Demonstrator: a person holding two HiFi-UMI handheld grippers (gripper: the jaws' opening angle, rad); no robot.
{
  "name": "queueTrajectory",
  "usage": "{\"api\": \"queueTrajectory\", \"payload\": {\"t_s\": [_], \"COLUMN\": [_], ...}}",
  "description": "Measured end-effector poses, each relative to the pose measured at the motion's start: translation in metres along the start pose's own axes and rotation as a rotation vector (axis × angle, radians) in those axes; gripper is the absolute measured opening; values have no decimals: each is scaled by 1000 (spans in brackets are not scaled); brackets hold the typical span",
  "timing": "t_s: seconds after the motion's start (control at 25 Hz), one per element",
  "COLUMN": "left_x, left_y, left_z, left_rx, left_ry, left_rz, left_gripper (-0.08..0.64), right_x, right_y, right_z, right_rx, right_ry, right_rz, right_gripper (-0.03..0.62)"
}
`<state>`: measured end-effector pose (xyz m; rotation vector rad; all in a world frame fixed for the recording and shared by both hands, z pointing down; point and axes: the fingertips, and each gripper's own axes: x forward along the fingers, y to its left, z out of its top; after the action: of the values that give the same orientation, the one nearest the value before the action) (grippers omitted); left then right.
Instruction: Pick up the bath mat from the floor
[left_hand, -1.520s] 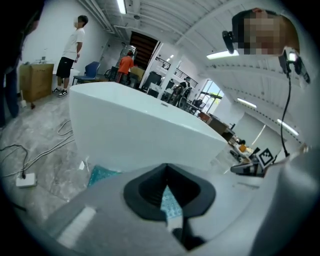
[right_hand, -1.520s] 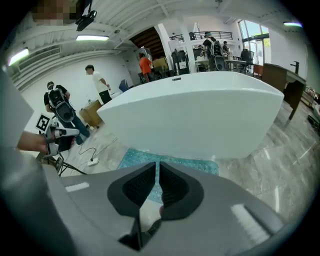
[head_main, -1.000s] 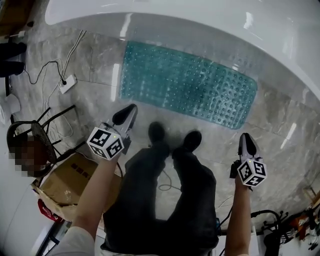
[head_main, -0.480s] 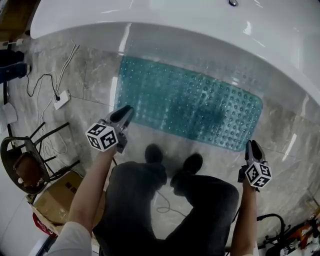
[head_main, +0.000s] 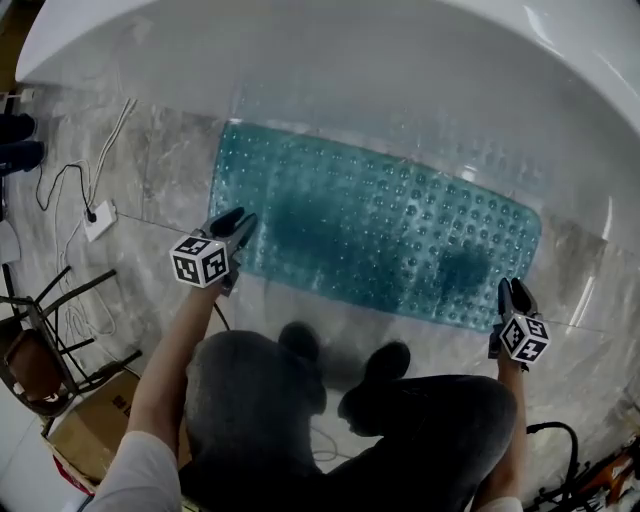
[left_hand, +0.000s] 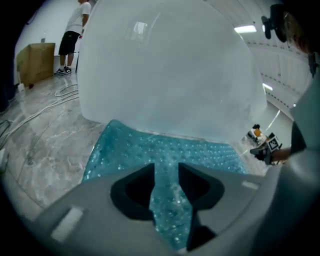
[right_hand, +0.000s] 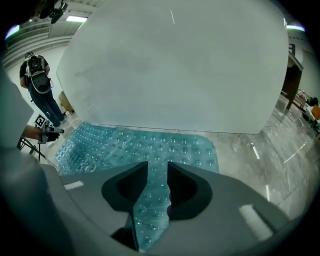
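The left gripper (head_main: 236, 221) and right gripper (head_main: 511, 291) have dropped to the near edge of the teal nubbed rubber bath mat (head_main: 380, 235), jaws opening (nothing pinched yet), likely readying the grab.

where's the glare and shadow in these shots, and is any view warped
Head view: two dark shadow patches lie on the bath mat, and the bathtub wall faintly mirrors its bumps. Left gripper view: the bathtub bulges like a dome, black corners, a ceiling light glares upper right. Right gripper view: same bulge and dark corners, bright streaks on the floor.
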<state>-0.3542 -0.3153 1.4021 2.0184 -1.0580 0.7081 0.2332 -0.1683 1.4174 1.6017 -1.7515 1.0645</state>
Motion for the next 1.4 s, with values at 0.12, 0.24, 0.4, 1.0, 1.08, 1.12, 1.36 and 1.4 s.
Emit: {"api": "queueTrajectory", "payload": {"t_s": [0.12,0.24,0.4,1.0,1.08,1.12,1.36,1.4], "left_x": [17,24,31,52,55,57,58,59], "left_y": [29,63,112,158,141,134,121,120], "left_z": [-16,-26,-44,-76,-76,-77,-81,-81], "left_rx": [6,25,117,56,103,125,83,90], "left_ry": [56,91,170,355,381,395,366,369], "left_rz": [24,81,208,250,210,193,186,191], "left_gripper": [154,186,252,210,102,57,21,23], "right_x": [17,33,57,87,89,90,90,91], "right_y": [-19,-33,-50,-115,-119,-121,-117,-115], "right_z": [-9,-24,-55,-100,-100,-100,-102,-101], "right_rx": [-26,-31,-48,122,112,107,61,48], "right_ry": [34,78,153,255,266,266,254,261], "right_rz": [-27,-35,-64,-165,-155,-147,-117,-112], "right_gripper": [135,150,175,480,495,500,436,401]}}
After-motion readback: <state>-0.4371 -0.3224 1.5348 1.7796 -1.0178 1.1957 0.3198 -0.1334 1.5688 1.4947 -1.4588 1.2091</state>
